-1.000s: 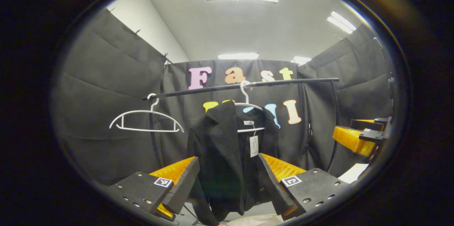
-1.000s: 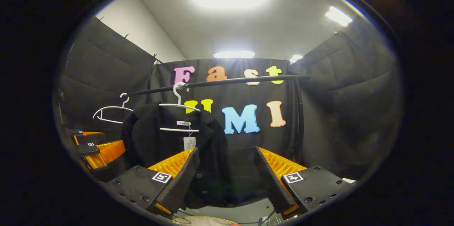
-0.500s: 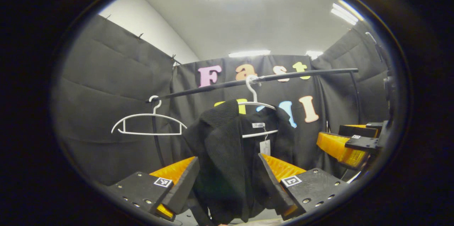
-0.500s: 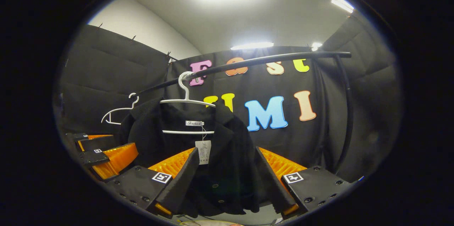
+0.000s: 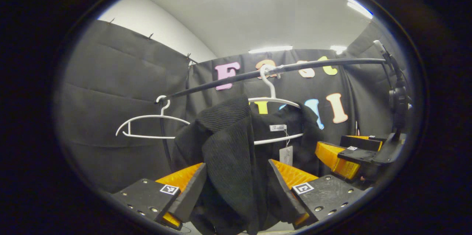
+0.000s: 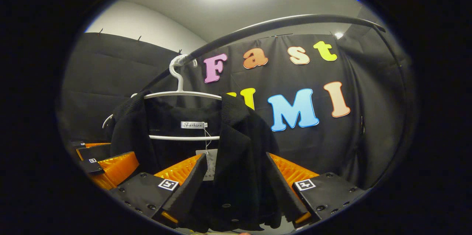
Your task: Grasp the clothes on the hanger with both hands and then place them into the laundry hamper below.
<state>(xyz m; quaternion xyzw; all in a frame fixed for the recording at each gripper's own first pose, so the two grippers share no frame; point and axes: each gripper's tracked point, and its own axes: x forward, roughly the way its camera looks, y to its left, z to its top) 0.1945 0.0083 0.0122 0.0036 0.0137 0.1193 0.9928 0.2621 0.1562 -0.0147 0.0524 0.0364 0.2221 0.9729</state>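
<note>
- Left gripper view: the left gripper (image 5: 236, 190) is held apart, with the black knitted jacket (image 5: 228, 154) hung between its fingers on a white plastic hanger (image 5: 273, 100); the right gripper (image 5: 341, 154) is seen at 3 o'clock.
- Right gripper view: the right gripper (image 6: 236, 190) is spread apart around the jacket's (image 6: 236, 146) front edge.

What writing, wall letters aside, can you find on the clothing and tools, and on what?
White neck label in the black woven jacket: one script word, left unquoted.
White paper hang tag: too blurred to read.
Square black-and-white markers on left claw and right claw: patterns, no words.
</note>
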